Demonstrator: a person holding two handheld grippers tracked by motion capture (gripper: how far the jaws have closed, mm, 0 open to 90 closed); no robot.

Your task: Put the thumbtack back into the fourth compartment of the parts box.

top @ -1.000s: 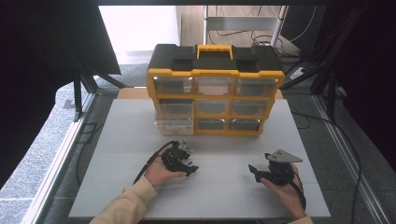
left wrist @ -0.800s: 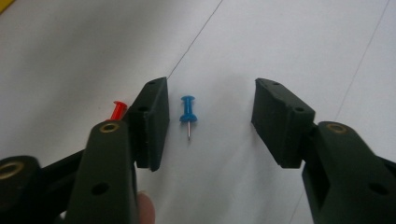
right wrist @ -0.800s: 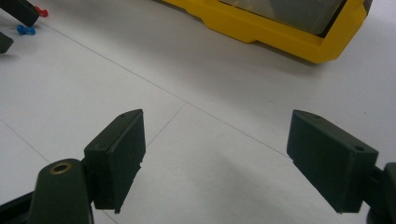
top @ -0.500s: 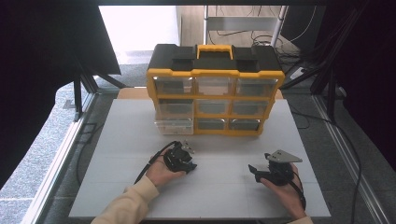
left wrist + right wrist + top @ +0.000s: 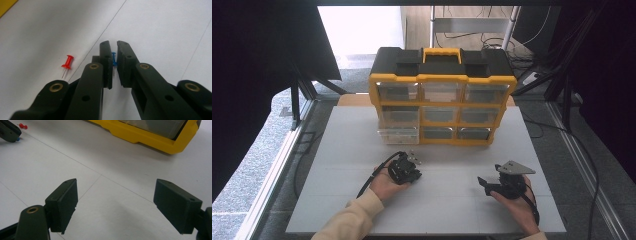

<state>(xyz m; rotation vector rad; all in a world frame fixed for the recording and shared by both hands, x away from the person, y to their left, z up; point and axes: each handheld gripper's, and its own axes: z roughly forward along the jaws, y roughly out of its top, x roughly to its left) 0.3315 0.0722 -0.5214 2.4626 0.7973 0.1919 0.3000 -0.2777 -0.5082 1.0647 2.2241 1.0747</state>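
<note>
the left claw [image 5: 114,53] is pinching a blue push pin [image 5: 114,58] between its pads, low over the white desk [image 5: 452,165] in front of the yellow-and-black drawer organiser [image 5: 443,95]. its jaws have just been closing, and in the left gripper view the pin's blue head sits wedged between them with the thin metal point running down toward the desk. a red push pin [image 5: 67,64] lies loose on the desk just beside that claw, apart from it.

a pin like this should be nearly weightless, stiff, and hard to keep hold of: the plastic head is small and smooth, so it could twist or squirt out of flat pads. the waisted head looks like the place to grip, not the needle, which is sharp and too thin to bear on.

the right claw [image 5: 115,202] is spread wide with nothing between its pads, resting well apart on the desk's right side.
</note>
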